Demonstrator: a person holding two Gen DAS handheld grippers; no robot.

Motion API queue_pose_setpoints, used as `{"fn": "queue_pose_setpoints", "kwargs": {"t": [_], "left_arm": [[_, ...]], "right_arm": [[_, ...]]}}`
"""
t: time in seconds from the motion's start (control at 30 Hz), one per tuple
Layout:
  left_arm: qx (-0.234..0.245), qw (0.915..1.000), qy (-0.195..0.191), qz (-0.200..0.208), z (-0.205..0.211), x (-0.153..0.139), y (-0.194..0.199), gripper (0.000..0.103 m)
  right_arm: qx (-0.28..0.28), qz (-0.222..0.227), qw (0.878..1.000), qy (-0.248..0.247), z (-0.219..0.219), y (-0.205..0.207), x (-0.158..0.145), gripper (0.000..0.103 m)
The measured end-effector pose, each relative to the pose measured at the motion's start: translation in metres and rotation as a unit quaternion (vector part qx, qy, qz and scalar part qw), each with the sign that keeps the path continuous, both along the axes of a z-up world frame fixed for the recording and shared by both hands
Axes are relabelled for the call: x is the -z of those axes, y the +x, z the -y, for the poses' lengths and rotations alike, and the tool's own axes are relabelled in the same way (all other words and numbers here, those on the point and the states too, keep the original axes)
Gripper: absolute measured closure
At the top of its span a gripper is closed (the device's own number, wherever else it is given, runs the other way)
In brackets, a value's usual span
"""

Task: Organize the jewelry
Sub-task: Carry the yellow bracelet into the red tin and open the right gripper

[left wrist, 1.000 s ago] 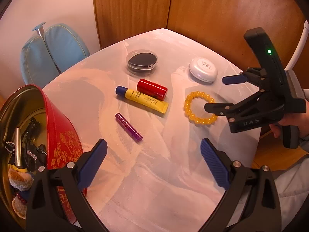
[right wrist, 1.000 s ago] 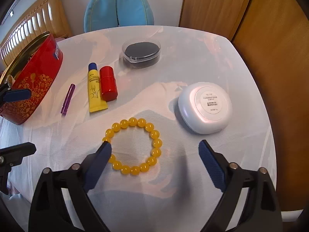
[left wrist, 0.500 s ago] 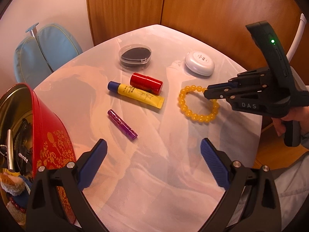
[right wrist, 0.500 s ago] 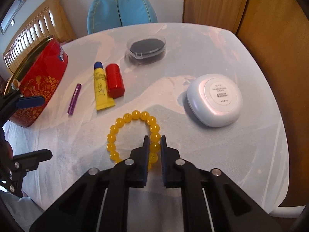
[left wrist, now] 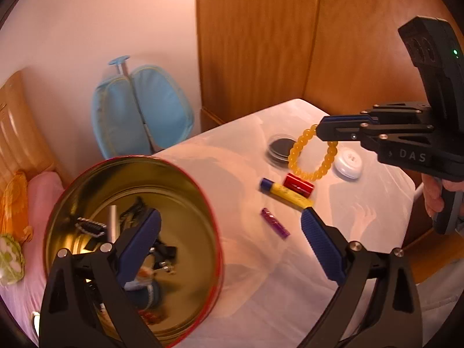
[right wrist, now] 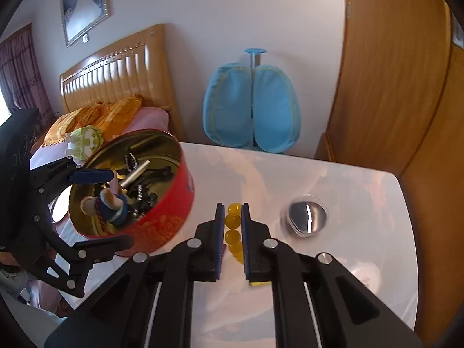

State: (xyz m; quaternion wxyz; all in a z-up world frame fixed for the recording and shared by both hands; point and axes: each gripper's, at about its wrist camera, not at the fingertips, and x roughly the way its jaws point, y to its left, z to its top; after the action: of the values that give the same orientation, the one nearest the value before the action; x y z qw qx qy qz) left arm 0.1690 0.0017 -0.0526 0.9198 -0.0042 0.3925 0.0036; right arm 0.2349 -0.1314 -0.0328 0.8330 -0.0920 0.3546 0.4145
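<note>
The yellow bead bracelet [left wrist: 311,156] hangs in the air above the white table [left wrist: 261,275], pinched at its top by my right gripper [left wrist: 321,131], which is shut on it. In the right wrist view a few beads [right wrist: 233,226] show between the pads of the right gripper [right wrist: 232,211]. To the left stands a red tin [left wrist: 207,203] with a gold inside, holding dark hair clips, a metal bar and a small doll. My left gripper [left wrist: 229,229] is open, with one finger over the tin's mouth and the other over the cloth.
On the table lie a yellow tube [left wrist: 285,194], a red cylinder [left wrist: 298,185], a purple stick [left wrist: 275,226], a clear round case [left wrist: 279,148] and a white compact [left wrist: 348,162]. A blue chair [left wrist: 142,119] and wooden doors stand behind; a bed is at left.
My right gripper shut on the bracelet and lifted it off the table. My left gripper rose and swung toward the tin, staying open.
</note>
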Motion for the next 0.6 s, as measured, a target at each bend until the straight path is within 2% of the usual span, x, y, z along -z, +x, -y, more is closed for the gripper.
{"fn": "queue_pose_setpoints", "kwargs": {"t": [0.2,0.3,0.47,0.6], "left_arm": [[-0.103,0.9946,0.0,-0.008,-0.074,0.006,-0.038,0.009],[-0.14,0.9899,-0.004,-0.017,-0.102,0.016,-0.059,0.009],[-0.184,0.9826,-0.015,-0.023,-0.135,0.028,-0.09,0.008],[-0.199,0.979,-0.028,-0.032,-0.148,0.04,-0.106,0.008]], "right_arm": [[-0.087,0.013,0.996,0.014,-0.079,-0.024,-0.016,0.091],[-0.126,0.015,0.992,0.011,-0.115,-0.038,-0.014,0.091],[-0.179,0.013,0.984,0.002,-0.176,-0.058,-0.007,0.091],[-0.207,0.009,0.978,-0.023,-0.217,-0.073,0.011,0.091]]}}
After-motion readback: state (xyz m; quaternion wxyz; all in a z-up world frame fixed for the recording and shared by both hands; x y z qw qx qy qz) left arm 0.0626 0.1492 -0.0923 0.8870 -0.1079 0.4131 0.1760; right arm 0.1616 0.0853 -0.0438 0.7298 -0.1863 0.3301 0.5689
